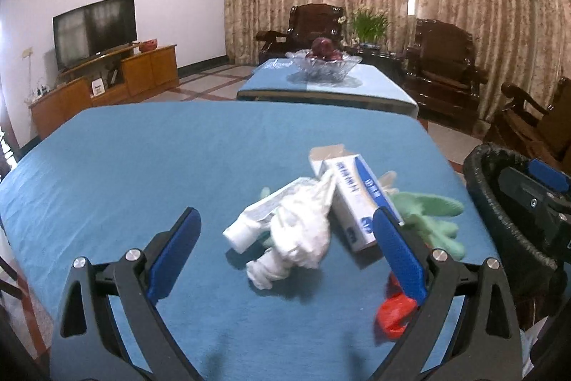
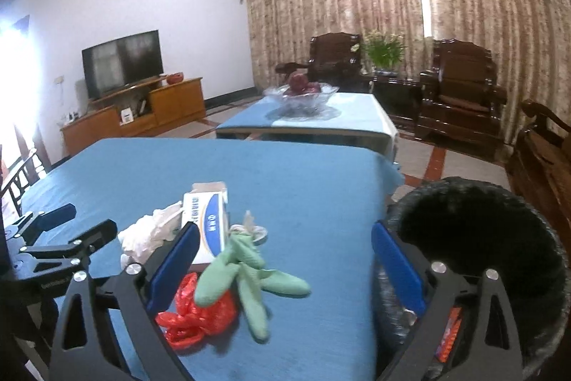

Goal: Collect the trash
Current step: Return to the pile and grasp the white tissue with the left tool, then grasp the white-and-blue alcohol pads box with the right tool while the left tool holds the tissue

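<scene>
Red bag (image 2: 194, 316) nearest, crinkly, v. light; pinch a fold. Left gripper (image 1: 285, 249) & right gripper (image 2: 283, 268) both wide open, empty. Tissue (image 1: 296, 234), tube (image 1: 257, 216), box (image 1: 357, 199), soft glove (image 2: 246, 277) mid-table; bin (image 2: 474, 238) at right.

Your left wrist camera looks forward and slightly down along its gripper (image 1: 287, 225) from the near edge of the blue-covered table (image 1: 150, 159), close over the trash pile (image 1: 307, 213) at mid-table. Your right wrist camera faces much the same way from farther right, by the table's right edge, with the black bin (image 2: 478, 238) close under its right finger. Both views share the pile, the table's far edge, the second table with the glass bowl (image 2: 299, 95), the television (image 1: 94, 31) and the curtains. Each camera catches the other gripper at its frame edge.
</scene>
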The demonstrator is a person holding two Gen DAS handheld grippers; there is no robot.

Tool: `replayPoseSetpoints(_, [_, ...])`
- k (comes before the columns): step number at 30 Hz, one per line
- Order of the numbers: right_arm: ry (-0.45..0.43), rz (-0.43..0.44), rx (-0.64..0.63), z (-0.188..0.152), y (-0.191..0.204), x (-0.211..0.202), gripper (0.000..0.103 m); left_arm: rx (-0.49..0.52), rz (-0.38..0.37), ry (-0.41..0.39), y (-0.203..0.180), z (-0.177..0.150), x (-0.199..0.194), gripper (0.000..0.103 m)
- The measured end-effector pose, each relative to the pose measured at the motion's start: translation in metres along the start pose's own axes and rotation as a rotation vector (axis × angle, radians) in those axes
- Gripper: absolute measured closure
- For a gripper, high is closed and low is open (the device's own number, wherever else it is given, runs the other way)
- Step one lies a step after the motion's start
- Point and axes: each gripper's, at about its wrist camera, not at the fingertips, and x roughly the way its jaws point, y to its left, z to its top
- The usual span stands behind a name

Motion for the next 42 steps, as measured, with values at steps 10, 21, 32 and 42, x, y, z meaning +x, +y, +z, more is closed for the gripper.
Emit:
replayPoseSetpoints(10, [0.051, 0.007, -0.018, -0.01, 0.008, 0.025, 0.017, 0.002, -0.01, 0.046, -0.002, -0.011, 0.039, 0.009])
replayPoseSetpoints(21, [0.059, 0.025, -0.028, -0.01, 0.009, 0.031, 0.017, 0.019, 0.015, 0.13, -0.014, -0.014, 0.072, 0.043])
replayPoseSetpoints(32, [0.066, 0.041, -0.028, -0.01, 0.012, 0.031, 0.02, -0.004, -0.019, 0.077, -0.01, -0.009, 0.046, 0.076])
replayPoseSetpoints(42, [0.057, 0.109, -0.042, -0.004, 0.047, 0.039, 0.027, -0.068, 0.085, 0.057, 0.044, -0.003, 0.018, 0.076])
